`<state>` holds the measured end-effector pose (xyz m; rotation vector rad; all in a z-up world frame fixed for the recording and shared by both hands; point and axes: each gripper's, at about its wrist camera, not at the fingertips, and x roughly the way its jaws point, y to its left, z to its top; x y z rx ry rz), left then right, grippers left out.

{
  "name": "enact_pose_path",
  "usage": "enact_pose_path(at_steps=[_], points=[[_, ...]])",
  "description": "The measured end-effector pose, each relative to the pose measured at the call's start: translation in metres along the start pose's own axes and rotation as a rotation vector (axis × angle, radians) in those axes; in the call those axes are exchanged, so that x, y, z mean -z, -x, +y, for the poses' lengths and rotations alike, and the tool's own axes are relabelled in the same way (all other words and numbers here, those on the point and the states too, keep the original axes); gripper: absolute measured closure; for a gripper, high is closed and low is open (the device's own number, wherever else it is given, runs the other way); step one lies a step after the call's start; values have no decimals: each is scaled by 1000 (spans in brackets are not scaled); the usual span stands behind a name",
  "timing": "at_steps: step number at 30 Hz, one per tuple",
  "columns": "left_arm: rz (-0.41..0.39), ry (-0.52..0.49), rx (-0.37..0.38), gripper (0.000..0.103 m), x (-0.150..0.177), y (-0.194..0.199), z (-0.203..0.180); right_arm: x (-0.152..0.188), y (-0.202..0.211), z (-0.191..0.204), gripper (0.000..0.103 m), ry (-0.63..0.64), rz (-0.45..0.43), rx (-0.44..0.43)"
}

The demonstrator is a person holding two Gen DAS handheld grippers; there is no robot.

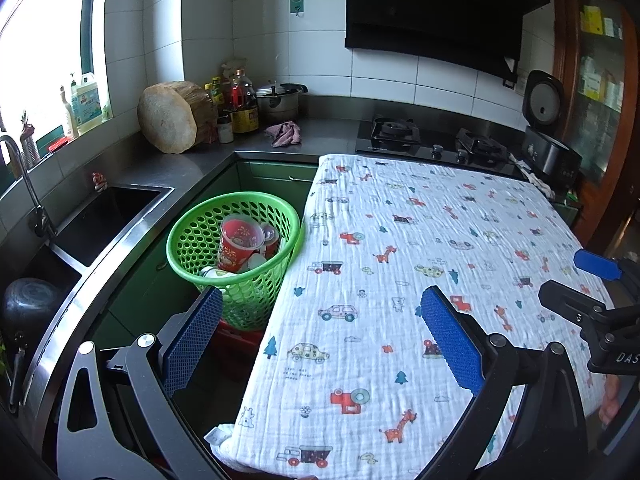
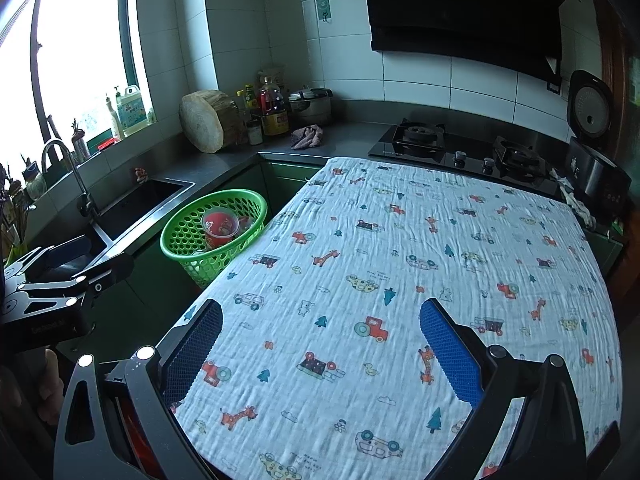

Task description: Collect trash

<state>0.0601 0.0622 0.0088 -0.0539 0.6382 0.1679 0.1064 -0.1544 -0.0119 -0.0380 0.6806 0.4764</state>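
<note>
A green perforated basket (image 1: pixel 192 240) (image 2: pixel 184 236) stands left of the table, holding red printed cups (image 1: pixel 239 242) (image 2: pixel 219 226) and pale lids. The table carries a white cloth (image 1: pixel 400 280) (image 2: pixel 400 280) printed with cars and giraffes, and no loose trash shows on it. My left gripper (image 1: pixel 322 344) hangs open over the table's left edge, with nothing between its blue pads. Over the near part of the cloth, my right gripper (image 2: pixel 320 356) is also open and holds nothing. Each gripper shows at the edge of the other's view: the right gripper (image 1: pixel 576 284), the left gripper (image 2: pixel 76 260).
A steel counter wraps the corner, with a sink (image 1: pixel 104 216), faucet (image 1: pixel 20 176), wooden chopping block (image 1: pixel 170 118), bottles, pot (image 1: pixel 278 100) and a rag (image 1: pixel 284 134). A gas hob (image 1: pixel 432 140) and an open rice cooker (image 1: pixel 548 136) sit behind the table. A hand (image 2: pixel 50 384) shows at lower left.
</note>
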Motion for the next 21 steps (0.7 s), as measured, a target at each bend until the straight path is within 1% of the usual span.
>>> enact_pose_path(at_steps=[6,10,21], points=[[-4,-13,2,5,-1,0,-4,1,0,-1,7,-2,-2,1],[-19,-28,-14,5,0,2,-7,1,-2,-1,7,-2,7,4],[15,-29,13,5,-1,-4,-10,2,-4,-2,7,-11,11,5]])
